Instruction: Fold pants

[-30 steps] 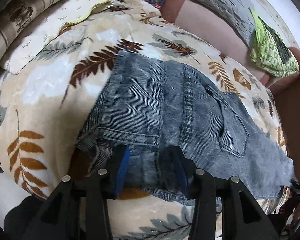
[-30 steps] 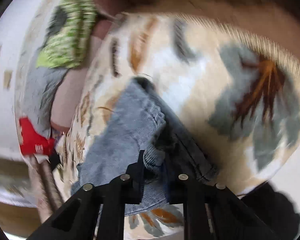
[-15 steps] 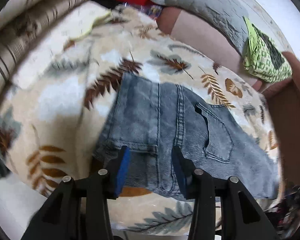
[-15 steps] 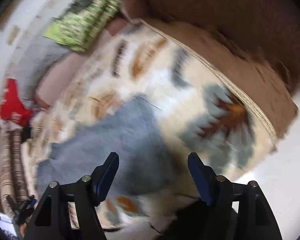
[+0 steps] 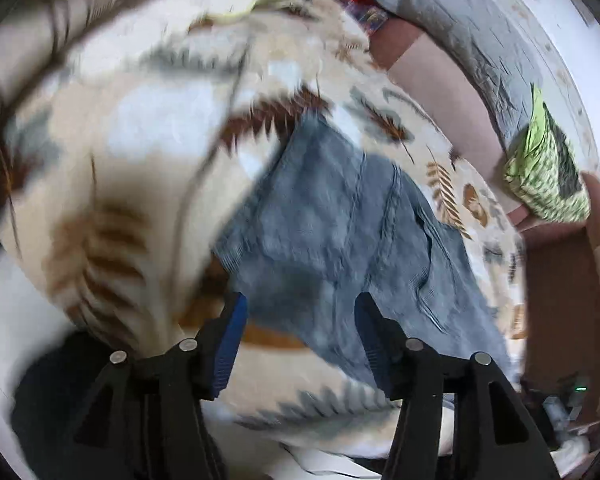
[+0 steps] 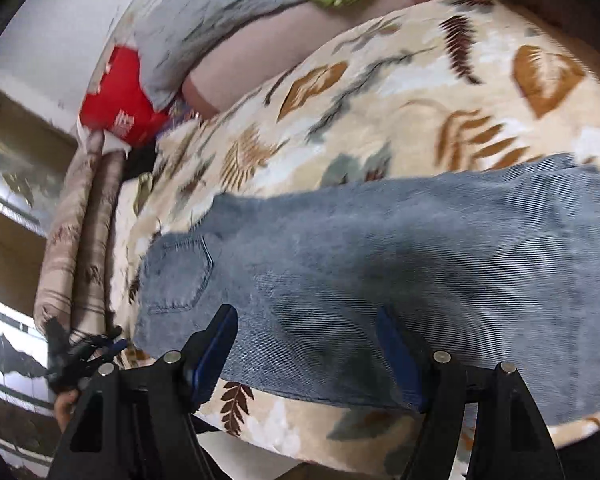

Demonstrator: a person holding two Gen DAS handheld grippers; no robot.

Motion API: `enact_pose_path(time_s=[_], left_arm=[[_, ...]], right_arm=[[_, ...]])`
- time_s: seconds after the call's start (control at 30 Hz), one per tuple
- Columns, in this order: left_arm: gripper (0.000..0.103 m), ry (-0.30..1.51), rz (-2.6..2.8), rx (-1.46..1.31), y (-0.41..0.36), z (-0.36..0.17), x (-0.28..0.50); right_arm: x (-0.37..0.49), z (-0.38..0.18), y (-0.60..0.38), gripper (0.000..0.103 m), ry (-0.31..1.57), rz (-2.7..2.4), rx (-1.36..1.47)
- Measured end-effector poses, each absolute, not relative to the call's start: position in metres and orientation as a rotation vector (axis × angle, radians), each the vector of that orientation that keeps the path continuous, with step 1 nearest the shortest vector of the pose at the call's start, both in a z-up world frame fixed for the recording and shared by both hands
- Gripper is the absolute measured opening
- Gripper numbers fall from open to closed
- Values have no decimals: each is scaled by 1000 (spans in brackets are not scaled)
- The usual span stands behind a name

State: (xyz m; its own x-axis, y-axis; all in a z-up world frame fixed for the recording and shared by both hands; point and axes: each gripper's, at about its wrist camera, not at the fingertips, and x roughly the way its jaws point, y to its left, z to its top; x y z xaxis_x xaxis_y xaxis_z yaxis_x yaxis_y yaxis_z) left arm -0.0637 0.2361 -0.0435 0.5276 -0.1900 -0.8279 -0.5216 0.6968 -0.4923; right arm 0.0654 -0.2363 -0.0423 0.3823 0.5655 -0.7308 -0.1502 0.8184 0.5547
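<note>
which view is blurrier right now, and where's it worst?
Left wrist view: heavy motion smear over the leaf-print blanket at left; the grey-blue denim pants are soft. Right wrist view: milder, pants weave readable, blur mostly at the blanket's top right edge. Both fisheye-bowed.

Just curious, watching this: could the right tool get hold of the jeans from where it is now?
Probably yes. The right tool is open right over the near edge of the jeans, which lie flat on the leaf-print blanket, and nothing sits between them.
</note>
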Motion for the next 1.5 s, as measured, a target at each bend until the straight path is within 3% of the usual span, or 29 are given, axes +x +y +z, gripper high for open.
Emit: enact_pose_path(time_s=[0.2,0.27,0.33,0.4,0.53,0.67,0.77,0.8,0.87,0.9,0.93,0.97,1.13,1.3,1.37,1.47,1.5], left_arm=[[56,1018,247,-971,213,-69,-66],[47,970,300,-970,220,-62,-64],[21,951,335,-971,227,-59,-62],[3,951,356,-910,231,-56,-54],[2,909,386,-904,240,-49,-45],[2,782,474,-641,229,-12,-47],[4,939,493,-665,233,-50,-40],[6,1021,478,-683,235,-70,-36],[10,988,467,-711,237,-71,-41],[26,973,463,-715,237,-66,-43],[50,944,458,-716,237,-56,-46],[57,919,459,-712,235,-49,-49],[60,788,446,-524,202,-11,-55],[60,793,361,-331,163,-12,-20],[60,857,339,-246,148,-28,-1],[60,969,349,-220,147,-61,13],[61,952,346,-221,147,-62,12]], right_arm=[[75,-75,-234,74,1135,461,474],[75,-77,-239,74,1138,469,490],[75,-80,-244,74,1136,472,506],[75,-84,-248,74,1139,475,518],[74,-87,-249,74,1145,483,522],[69,-70,-252,76,1134,480,494],[65,-64,-267,96,1081,415,457],[69,-77,-272,96,1132,358,443],[74,-83,-282,96,1169,398,461],[73,-75,-289,96,1153,402,488],[70,-59,-302,96,1097,408,520],[68,-45,-315,96,1043,398,521],[79,-28,-390,95,1005,146,507],[107,-48,-401,63,1080,68,392],[117,-52,-392,54,1100,69,333],[132,-62,-381,23,1165,50,248],[134,-58,-378,21,1156,50,207]])
